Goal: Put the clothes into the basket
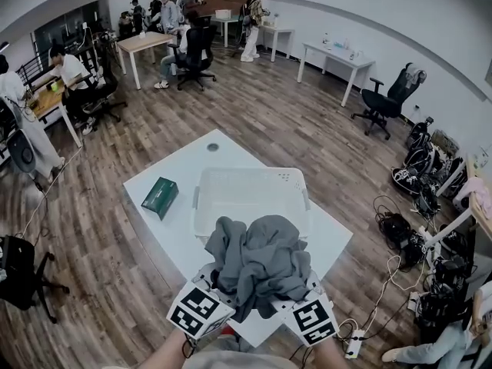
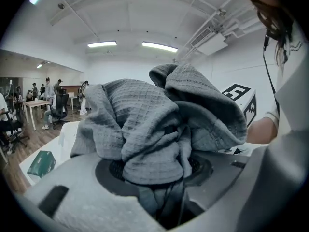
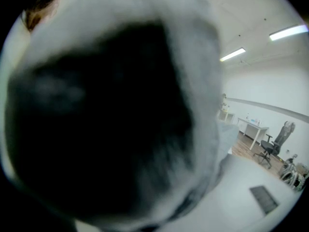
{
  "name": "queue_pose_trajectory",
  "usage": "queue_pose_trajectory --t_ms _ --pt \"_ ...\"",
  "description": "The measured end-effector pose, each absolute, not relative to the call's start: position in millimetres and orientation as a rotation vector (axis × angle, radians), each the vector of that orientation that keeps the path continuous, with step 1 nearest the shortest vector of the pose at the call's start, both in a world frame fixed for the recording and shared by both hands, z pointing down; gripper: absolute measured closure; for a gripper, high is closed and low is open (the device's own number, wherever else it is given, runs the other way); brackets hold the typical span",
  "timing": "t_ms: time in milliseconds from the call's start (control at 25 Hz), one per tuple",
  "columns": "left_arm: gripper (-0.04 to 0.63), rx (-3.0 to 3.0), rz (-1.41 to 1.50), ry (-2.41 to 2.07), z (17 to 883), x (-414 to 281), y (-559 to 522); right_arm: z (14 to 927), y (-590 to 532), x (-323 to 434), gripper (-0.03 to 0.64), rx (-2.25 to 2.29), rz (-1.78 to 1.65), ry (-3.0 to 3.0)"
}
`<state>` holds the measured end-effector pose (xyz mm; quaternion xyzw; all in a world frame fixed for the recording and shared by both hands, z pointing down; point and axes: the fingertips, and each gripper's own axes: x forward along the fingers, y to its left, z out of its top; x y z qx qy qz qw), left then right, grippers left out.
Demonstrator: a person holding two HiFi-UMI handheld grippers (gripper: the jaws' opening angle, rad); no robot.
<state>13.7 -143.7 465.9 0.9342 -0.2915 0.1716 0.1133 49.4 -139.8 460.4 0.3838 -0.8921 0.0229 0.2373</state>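
Note:
A bunched grey garment (image 1: 257,264) hangs in the air over the near end of the white table (image 1: 173,171), just in front of the white laundry basket (image 1: 201,206). My left gripper (image 1: 214,277) holds its left side and my right gripper (image 1: 306,283) its right side; the cloth hides both sets of fingertips. In the left gripper view the garment (image 2: 159,124) is pinched in folds between the jaws of the left gripper (image 2: 164,178). In the right gripper view the cloth (image 3: 111,110) lies over the lens and hides the jaws. The basket looks empty.
A green box (image 1: 160,197) lies on the table left of the basket, also in the left gripper view (image 2: 41,163). Office chairs, desks and several people stand far behind. Cables and bags lie on the floor at the right.

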Motion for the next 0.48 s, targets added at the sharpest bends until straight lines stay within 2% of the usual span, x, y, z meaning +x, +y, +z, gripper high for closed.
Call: queue_pose_trajectory --t_ms 480 --pt "0.383 2.804 0.482 -0.933 424.4 1.8 -174.7 417.9 -171.4 38.2 0.337 1.081 -0.045 -2.470"
